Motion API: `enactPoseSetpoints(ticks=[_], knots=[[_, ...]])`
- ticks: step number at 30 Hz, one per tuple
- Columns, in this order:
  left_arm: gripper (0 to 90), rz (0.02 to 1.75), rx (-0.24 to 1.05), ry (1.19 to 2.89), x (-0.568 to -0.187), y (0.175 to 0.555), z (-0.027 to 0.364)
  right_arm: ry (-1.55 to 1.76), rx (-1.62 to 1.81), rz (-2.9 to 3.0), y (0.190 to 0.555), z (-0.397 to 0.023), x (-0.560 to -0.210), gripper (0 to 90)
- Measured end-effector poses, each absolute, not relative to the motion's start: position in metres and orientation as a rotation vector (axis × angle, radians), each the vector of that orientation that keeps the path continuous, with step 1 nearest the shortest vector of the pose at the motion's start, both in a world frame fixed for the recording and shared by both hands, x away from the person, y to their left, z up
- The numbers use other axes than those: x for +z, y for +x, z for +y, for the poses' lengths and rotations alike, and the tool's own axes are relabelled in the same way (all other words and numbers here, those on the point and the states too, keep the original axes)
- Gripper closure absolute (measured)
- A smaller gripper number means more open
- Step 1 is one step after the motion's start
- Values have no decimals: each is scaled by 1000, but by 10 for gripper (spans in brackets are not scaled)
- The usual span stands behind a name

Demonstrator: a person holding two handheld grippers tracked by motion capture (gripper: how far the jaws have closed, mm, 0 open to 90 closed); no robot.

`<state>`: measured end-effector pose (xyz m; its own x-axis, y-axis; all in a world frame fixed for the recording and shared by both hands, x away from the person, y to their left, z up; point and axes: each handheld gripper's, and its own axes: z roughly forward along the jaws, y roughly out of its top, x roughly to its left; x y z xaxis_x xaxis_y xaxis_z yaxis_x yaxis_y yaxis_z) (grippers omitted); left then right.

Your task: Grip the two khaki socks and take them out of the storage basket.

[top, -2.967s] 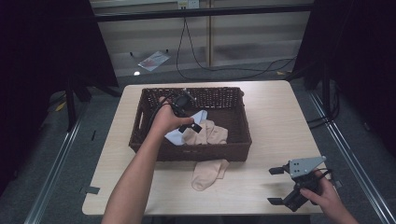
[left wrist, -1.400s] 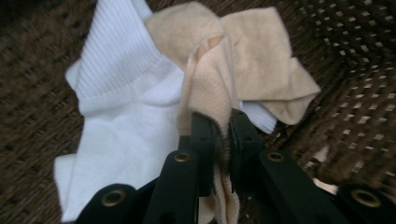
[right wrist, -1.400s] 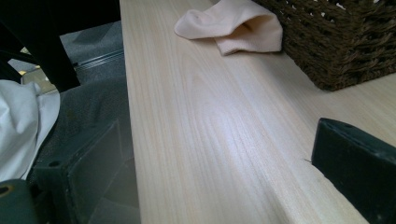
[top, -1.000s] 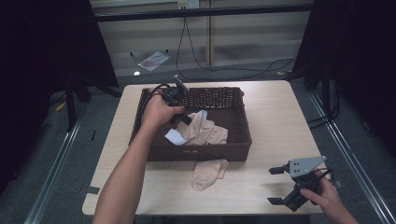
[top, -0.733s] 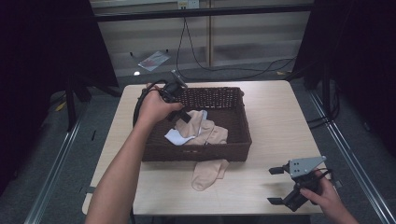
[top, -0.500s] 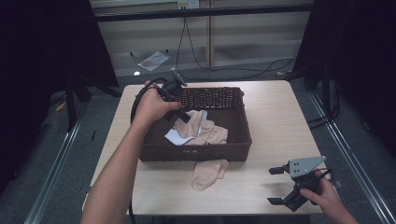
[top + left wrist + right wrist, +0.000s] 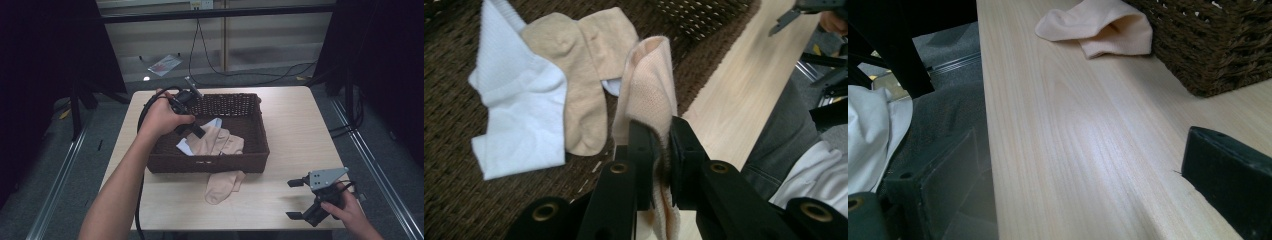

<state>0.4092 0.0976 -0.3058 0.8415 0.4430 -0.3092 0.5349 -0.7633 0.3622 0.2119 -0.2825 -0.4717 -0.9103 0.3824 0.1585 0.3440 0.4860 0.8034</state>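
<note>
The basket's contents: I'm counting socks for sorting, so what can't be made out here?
- High view: the hand and left claw cover part of the basket floor.
- Left gripper view: the pinched peach sock runs behind the jaws and off the bottom edge.
- Right gripper view: the basket wall hides everything inside.

The left claw (image 7: 196,131), clamped on the peach sock (image 7: 649,80), now sits further toward ten o'clock than three seconds ago, near the far-left corner of the wicker basket (image 7: 252,162). The sock stretches up from the basket's near rim, pulled taut where it earlier drooped onto the worktop (image 7: 295,135).
</note>
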Motion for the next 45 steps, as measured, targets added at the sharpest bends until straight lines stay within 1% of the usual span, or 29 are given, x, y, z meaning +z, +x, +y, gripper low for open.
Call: enactPoseSetpoints(ticks=[10, 22, 29, 45], knots=[[824, 635, -309, 2579, -305, 392, 89, 649, 1435, 2678, 212, -282, -472, 12], [820, 534, -346, 2566, -320, 373, 73, 649, 1426, 2682, 213, -281, -473, 12], [817, 487, -365, 2587, -329, 365, 62, 647, 1427, 2681, 212, -281, -473, 12], [809, 462, -366, 2596, -363, 356, 49, 650, 1423, 2677, 212, -282, -473, 12]])
